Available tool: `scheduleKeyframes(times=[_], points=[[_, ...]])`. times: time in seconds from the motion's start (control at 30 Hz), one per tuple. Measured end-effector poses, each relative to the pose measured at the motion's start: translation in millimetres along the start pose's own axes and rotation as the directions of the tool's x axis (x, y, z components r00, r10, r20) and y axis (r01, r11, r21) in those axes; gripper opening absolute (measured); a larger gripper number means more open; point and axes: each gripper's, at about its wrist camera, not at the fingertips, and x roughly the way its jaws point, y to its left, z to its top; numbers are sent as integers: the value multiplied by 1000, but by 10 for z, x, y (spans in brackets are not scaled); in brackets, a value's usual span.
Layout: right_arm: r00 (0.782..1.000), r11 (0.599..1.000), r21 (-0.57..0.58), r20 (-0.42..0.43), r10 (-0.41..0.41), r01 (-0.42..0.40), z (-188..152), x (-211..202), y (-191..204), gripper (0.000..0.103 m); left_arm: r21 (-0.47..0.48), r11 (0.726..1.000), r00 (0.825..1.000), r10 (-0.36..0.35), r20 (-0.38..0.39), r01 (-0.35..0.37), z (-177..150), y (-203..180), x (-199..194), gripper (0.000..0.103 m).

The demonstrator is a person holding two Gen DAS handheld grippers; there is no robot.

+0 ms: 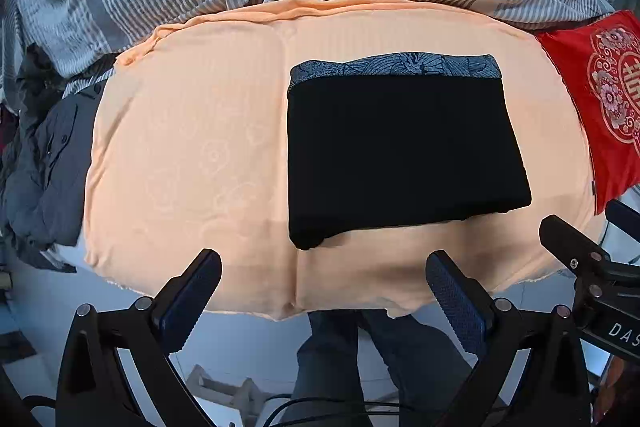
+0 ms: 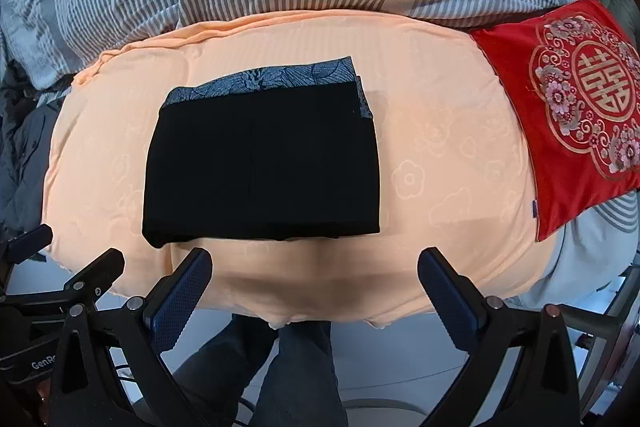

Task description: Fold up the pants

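Pants (image 1: 400,147): folded black rectangle, patterned band at far edge, ahead of both tools on peach bedding (image 1: 192,147). Left tool (image 1: 324,279), right tool (image 2: 316,275): fingers apart, empty. If tidying: press edges square, avoid snagging.

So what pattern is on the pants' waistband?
Blue-grey leaf print waistband on folded black pants; clearest right wrist.

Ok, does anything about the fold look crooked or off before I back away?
Mostly tidy. The black pants lie as a flat rectangle on the orange cover. One small flaw: the patterned waistband pokes out past the black layer at the far-right corner, so the layers aren't quite flush. Both the left gripper and right gripper are open and clear.
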Motion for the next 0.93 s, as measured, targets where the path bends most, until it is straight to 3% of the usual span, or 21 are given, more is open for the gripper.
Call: scheduleKeyframes(times=[0.57,0.93], points=[[998,998,-42,-5,56,-56,48,-44,-111,103,-21,998,998,60,8,-60,-33,-176,-110,103],[997,996,-49,-8,71,-72,55,-54,-107,103,-2,999,998,50,36,-50,-60,-208,-177,103]])
